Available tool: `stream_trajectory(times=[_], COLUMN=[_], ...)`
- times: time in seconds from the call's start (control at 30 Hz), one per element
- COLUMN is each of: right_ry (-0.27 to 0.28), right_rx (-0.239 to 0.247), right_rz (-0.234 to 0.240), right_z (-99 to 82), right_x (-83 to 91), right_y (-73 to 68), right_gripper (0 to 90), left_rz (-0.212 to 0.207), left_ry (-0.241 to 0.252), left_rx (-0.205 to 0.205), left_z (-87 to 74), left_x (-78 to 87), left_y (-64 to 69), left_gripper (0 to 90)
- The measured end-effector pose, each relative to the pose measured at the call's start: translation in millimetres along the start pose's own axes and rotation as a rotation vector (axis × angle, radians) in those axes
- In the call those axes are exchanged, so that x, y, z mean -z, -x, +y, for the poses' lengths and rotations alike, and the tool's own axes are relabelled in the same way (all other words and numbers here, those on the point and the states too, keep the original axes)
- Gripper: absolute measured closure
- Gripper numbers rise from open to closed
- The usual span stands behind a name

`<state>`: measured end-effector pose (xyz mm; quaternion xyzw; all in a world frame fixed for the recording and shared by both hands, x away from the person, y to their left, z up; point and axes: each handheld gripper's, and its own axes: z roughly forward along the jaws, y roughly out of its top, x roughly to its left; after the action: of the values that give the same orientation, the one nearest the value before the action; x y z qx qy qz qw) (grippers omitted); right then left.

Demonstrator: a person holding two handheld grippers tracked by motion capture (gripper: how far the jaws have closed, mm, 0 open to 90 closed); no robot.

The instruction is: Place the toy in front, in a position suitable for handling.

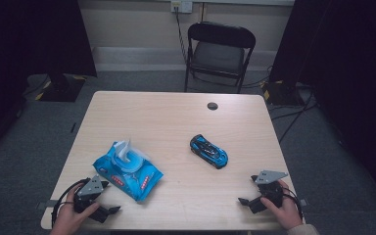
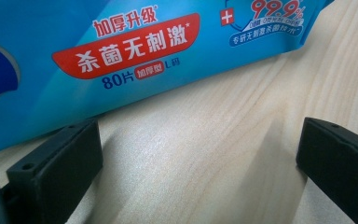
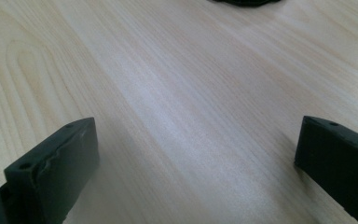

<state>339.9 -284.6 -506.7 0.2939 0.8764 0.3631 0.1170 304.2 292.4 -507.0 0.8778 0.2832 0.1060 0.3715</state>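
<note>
A blue pack of wet wipes [image 1: 127,170] lies on the left half of the wooden table [image 1: 176,122], its white lid flipped up. A blue toy car [image 1: 209,151] sits right of centre. My left gripper [image 1: 108,197] rests at the front left corner, open, just short of the pack; in the left gripper view the pack's printed face [image 2: 121,56] lies right beyond the spread jaws. My right gripper [image 1: 248,190] stands open near the front right edge, with bare wood between its jaws. The dark underside of the car [image 3: 247,2] peeks in at the top of the right gripper view.
A small dark round grommet [image 1: 212,105] is set in the table near its far edge. A black folding chair [image 1: 219,51] stands behind the table. Cables [image 1: 293,110] trail on the grey carpet at the right, and dark curtains hang on both sides.
</note>
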Motion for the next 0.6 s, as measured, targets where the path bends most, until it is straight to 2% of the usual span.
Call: stream_trajectory(times=[0.1, 0.3, 0.33, 0.37, 0.4, 0.43, 0.47, 0.5, 0.53, 0.6], right_ry=[0.000, 0.001, 0.001, 0.001, 0.000, 0.000, 0.000, 0.000, 0.000, 0.001], right_rx=[0.000, -0.001, 0.000, 0.000, 0.000, 0.000, 0.000, 0.000, 0.000, 0.000], right_rz=[0.000, 0.001, 0.001, 0.001, 0.000, 0.000, 0.000, 0.000, 0.000, 0.001], right_z=[0.0, 0.0, 0.0, 0.0, 0.0, 0.0, 0.0, 0.0, 0.0, 0.0], right_x=[0.0, -0.1, -0.1, -0.1, 0.0, 0.0, 0.0, 0.0, 0.0, -0.1], right_y=[0.0, 0.0, 0.0, 0.0, 0.1, 0.1, 0.1, 0.1, 0.0, 0.1], right_gripper=[0.0, 0.0, 0.0, 0.0, 0.0, 0.0, 0.0, 0.0, 0.0, 0.0], left_rz=[0.003, 0.008, 0.015, 0.015, 0.027, 0.032, 0.039, 0.039, 0.040, 0.043], left_ry=[-0.004, 0.001, 0.006, 0.006, 0.007, -0.015, -0.027, -0.027, -0.044, -0.050], left_rx=[-0.001, 0.029, 0.068, 0.068, 0.095, 0.102, 0.103, 0.103, 0.104, 0.107], left_z=[0.1, -0.4, 1.8, 1.8, 5.1, 8.0, 10.5, 10.5, 14.3, 17.8], left_x=[0.3, 1.4, 4.2, 4.2, 5.9, 5.3, 4.3, 4.3, 1.5, -1.3], left_y=[-0.1, 2.5, 3.7, 3.7, 5.2, 6.9, 9.2, 9.2, 12.8, 15.3], left_gripper=[0.0, 0.7, 4.4, 11.1, 19.7, 20.2, 15.0, 14.8, 18.5, 15.8])
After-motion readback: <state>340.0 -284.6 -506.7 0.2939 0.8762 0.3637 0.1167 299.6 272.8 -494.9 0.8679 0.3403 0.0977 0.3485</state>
